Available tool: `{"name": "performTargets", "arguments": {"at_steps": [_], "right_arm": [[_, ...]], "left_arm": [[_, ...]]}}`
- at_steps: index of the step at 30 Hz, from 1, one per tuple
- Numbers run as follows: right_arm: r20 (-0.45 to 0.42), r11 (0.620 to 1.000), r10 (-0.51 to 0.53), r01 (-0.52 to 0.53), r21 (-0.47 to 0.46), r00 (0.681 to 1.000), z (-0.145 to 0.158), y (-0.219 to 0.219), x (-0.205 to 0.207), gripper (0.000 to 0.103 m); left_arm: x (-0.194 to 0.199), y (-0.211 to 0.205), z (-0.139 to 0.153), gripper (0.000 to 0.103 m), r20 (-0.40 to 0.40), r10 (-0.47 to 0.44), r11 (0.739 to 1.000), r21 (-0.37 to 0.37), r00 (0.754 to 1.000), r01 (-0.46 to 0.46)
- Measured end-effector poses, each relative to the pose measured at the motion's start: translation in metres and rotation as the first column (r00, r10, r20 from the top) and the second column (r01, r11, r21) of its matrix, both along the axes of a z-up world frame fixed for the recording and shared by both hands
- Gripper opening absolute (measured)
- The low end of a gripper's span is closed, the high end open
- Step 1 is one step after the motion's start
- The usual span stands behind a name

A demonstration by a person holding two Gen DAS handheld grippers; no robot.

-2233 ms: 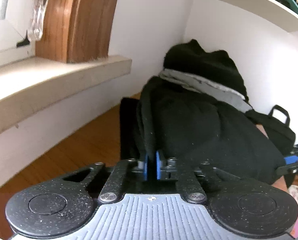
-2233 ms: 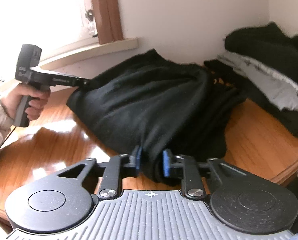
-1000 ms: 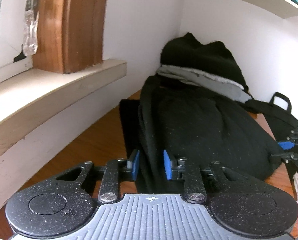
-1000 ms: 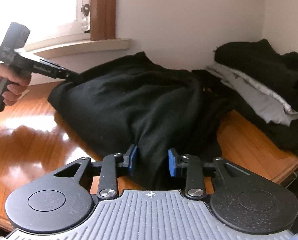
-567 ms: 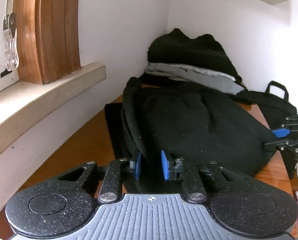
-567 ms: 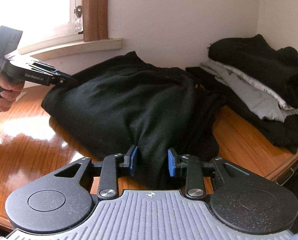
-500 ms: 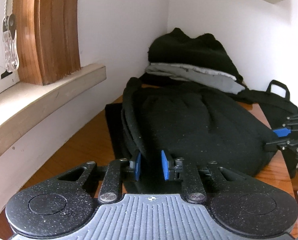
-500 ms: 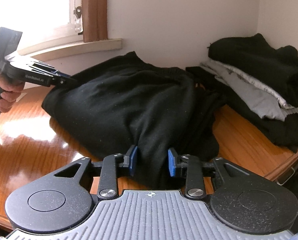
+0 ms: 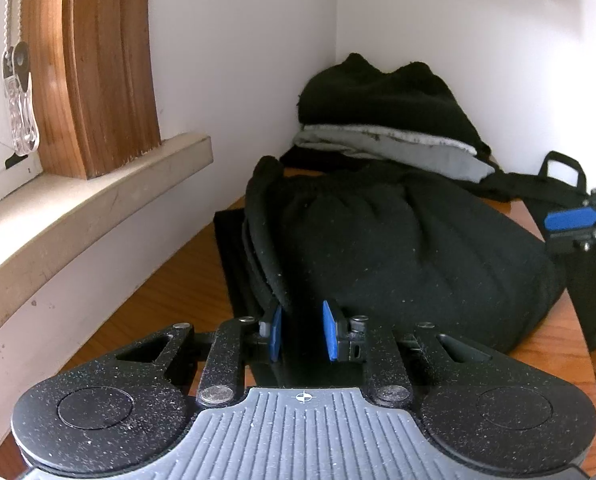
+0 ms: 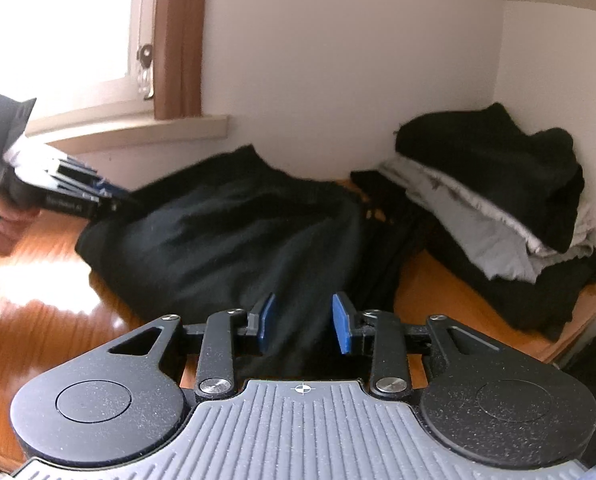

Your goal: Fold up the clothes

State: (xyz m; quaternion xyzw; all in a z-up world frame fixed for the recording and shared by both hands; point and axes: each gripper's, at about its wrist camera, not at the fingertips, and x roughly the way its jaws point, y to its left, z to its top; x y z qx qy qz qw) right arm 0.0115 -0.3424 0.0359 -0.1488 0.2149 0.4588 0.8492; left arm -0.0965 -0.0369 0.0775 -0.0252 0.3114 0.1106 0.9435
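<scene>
A black garment [image 9: 398,256] lies folded over in a thick bundle on the wooden table [image 9: 165,296]; it also shows in the right wrist view [image 10: 233,240]. My left gripper [image 9: 302,330] is open at the garment's near edge, its blue pads apart with dark cloth between them, not clamped. My right gripper [image 10: 304,322] is open at the opposite edge, pads wide apart over the cloth. Each gripper shows in the other's view: the right one [image 9: 574,220] and the left one [image 10: 73,196].
A stack of folded clothes [image 10: 494,184], black over grey, sits in the corner by the wall. A black bag with a handle [image 9: 558,176] lies beside it. A windowsill [image 9: 81,208] and wooden window frame [image 9: 97,68] run along the left. The table edge [image 10: 574,332] is close on the right.
Both grippers have opened and let go of the black garment, which now rests on the table. Both have pulled back slightly; the right view is blurred by motion.
</scene>
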Motion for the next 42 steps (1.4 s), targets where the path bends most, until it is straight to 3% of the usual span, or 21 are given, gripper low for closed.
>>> {"name": "performTargets", "arguments": {"at_steps": [8, 11, 21, 23, 24, 31, 34, 36, 39, 42], "right_arm": [[0.006, 0.999, 0.047, -0.047, -0.003, 0.999, 0.002, 0.014, -0.005, 0.034], [0.006, 0.998, 0.062, -0.062, -0.007, 0.998, 0.004, 0.019, -0.001, 0.042], [-0.053, 0.997, 0.08, -0.081, -0.009, 0.995, -0.008, 0.034, 0.054, 0.055], [-0.078, 0.998, 0.069, -0.069, -0.003, 0.995, -0.011, 0.035, 0.071, 0.059], [-0.091, 0.998, 0.063, -0.063, 0.003, 0.994, -0.013, 0.034, 0.078, 0.063], [-0.13, 0.998, 0.05, -0.046, 0.039, 0.99, -0.019, 0.034, 0.114, 0.068], [-0.136, 0.997, 0.064, -0.057, 0.056, 0.989, -0.02, 0.038, 0.118, 0.067], [-0.147, 0.995, 0.083, -0.073, 0.072, 0.986, -0.02, 0.045, 0.121, 0.066], [-0.181, 0.995, 0.086, -0.074, 0.071, 0.98, -0.022, 0.06, 0.134, 0.062], [-0.23, 0.995, 0.09, -0.076, 0.067, 0.969, -0.026, 0.074, 0.15, 0.062]], "left_arm": [[-0.001, 0.0, -0.001, 0.023, -0.001, 0.002, 1.0, 0.001, 1.0, -0.002], [-0.002, 0.002, -0.001, 0.025, 0.004, 0.007, 1.0, -0.004, 1.0, -0.007], [-0.006, 0.021, 0.007, 0.025, 0.041, 0.051, 0.997, -0.057, 0.998, -0.048], [-0.005, 0.024, 0.011, 0.042, 0.057, 0.07, 0.996, -0.051, 0.996, -0.067], [-0.002, 0.026, 0.013, 0.043, 0.062, 0.087, 0.995, -0.047, 0.994, -0.084], [0.037, 0.045, 0.016, 0.043, 0.048, 0.103, 0.992, -0.072, 0.994, -0.099], [0.051, 0.056, 0.015, 0.043, 0.067, 0.088, 0.989, -0.127, 0.994, -0.079], [0.063, 0.061, 0.012, 0.043, 0.054, 0.088, 0.99, -0.116, 0.995, -0.081], [0.081, 0.072, 0.005, 0.04, 0.026, 0.092, 0.992, -0.091, 0.995, -0.089], [0.092, 0.08, -0.004, 0.031, 0.011, 0.07, 0.988, -0.135, 0.997, -0.068]]}}
